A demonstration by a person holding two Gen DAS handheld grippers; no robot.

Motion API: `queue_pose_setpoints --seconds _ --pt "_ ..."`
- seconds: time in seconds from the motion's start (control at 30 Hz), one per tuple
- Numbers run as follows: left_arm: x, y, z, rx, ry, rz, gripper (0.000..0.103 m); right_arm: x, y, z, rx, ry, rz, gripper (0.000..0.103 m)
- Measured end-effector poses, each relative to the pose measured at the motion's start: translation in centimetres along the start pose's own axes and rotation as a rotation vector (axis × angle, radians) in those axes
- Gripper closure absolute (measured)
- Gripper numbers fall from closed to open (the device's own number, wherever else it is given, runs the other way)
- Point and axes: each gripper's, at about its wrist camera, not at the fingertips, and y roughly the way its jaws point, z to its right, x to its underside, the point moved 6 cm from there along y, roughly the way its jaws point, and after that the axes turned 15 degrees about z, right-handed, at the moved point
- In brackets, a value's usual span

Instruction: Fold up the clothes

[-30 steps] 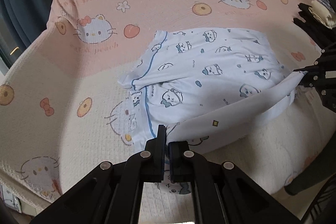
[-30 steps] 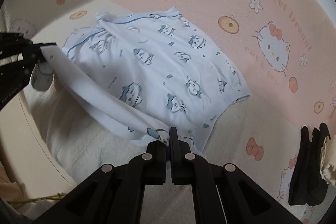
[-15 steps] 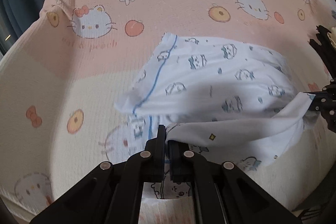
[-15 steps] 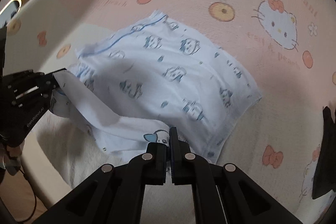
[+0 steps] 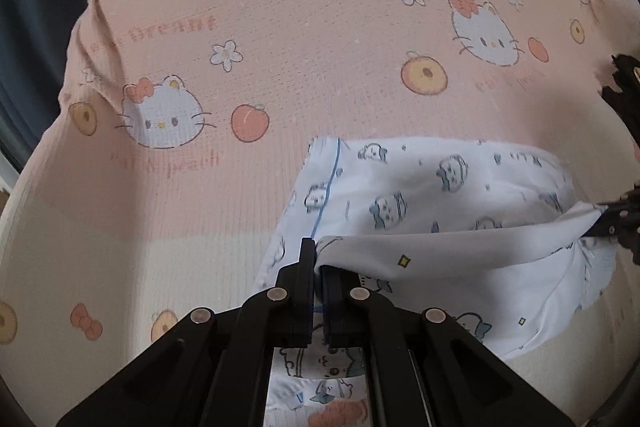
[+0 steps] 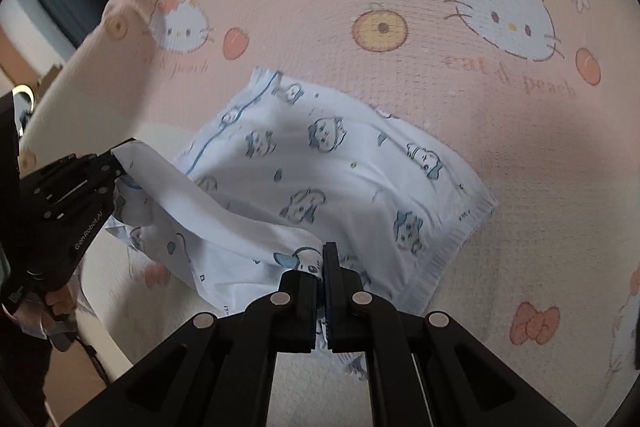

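Two pairs of tongs pinch one white garment (image 5: 440, 195) printed with small blue cartoon figures, which lies on a bed sheet (image 5: 300, 27) that is pink on the far part and cream nearer, patterned with cat faces, peaches and flowers. The left tongs (image 5: 318, 267) are pressed together on a corner of the garment's near edge, and the right tongs (image 6: 322, 267) are pressed together on the other corner of that same edge, so the cloth between them is lifted into a taut band above the rest of the garment. The left wrist view alone shows a dark object (image 5: 624, 83) on the sheet, right of the garment and apart from it, and the right tongs only as a black tip at the cloth's right end. The right wrist view alone shows the whole body of the left tongs (image 6: 120, 157), a hand (image 6: 60, 303) gripping its handle below, and the sheet's edge dropping away left of the garment. In that view the garment's far edge with its blue piping lies flat toward the pink area, and its right hem ends in a clean corner. Beyond the garment's far edge the sheet lies bare and flat; to the right of the garment there is also open cream sheet.
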Motion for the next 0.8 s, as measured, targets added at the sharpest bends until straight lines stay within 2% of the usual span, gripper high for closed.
queue_pose_setpoints --seconds 0.23,0.5,0.63,0.8 --pt "-2.0 3.3 -1.1 0.07 -0.135 -0.054 0.102 -2.5 1.8 2.0 -0.003 0.074 0.029 0.1" --pt "-2.4 7.5 -2.0 0.132 -0.369 -0.151 0.102 -3.8 4.2 3.7 0.026 0.077 0.033 0.1" --pt "-2.4 9.1 -2.0 0.151 -0.458 -0.174 0.102 -4.0 5.2 4.4 0.035 0.07 0.028 0.1" --pt "-2.0 10.8 -2.1 0.191 -0.632 -0.194 0.102 -4.1 5.8 5.5 0.042 0.081 0.031 0.1"
